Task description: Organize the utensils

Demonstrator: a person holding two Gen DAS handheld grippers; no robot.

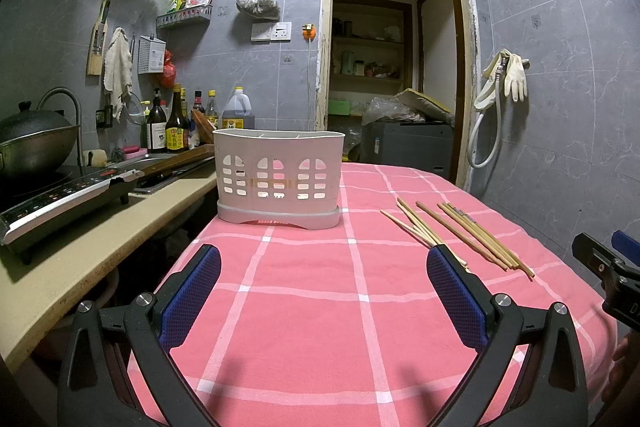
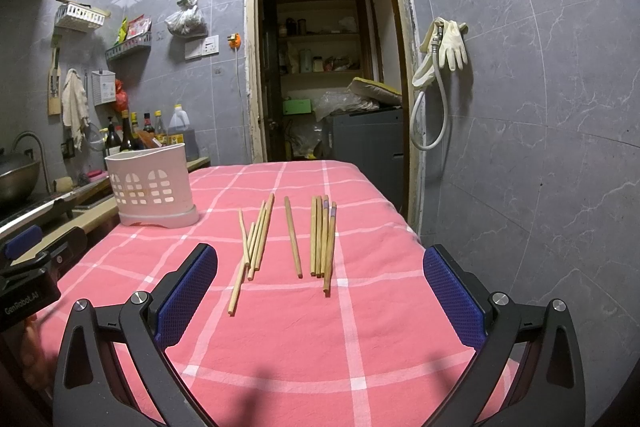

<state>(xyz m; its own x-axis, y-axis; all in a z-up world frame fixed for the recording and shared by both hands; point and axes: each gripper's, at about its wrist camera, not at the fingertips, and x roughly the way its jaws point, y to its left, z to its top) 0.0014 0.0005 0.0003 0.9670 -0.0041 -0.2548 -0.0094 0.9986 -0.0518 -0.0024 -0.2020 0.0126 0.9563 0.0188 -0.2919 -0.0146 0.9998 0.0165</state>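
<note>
Several wooden chopsticks (image 2: pixel 291 239) lie loose on the pink checked tablecloth (image 2: pixel 304 339), in a left bunch, a single one and a right bunch. They also show in the left wrist view (image 1: pixel 460 233) at the right. A white perforated utensil holder (image 1: pixel 279 178) stands upright at the table's far left; it shows in the right wrist view (image 2: pixel 152 187) too. My left gripper (image 1: pixel 323 267) is open and empty, facing the holder. My right gripper (image 2: pixel 320 269) is open and empty, just short of the chopsticks' near ends.
A beige counter (image 1: pixel 80 251) with an induction cooker (image 1: pixel 64 199), a wok and sauce bottles (image 1: pixel 172 123) runs along the table's left side. A doorway (image 2: pixel 328 67) opens behind the table. A grey tiled wall (image 2: pixel 540 147) with hanging gloves is at the right.
</note>
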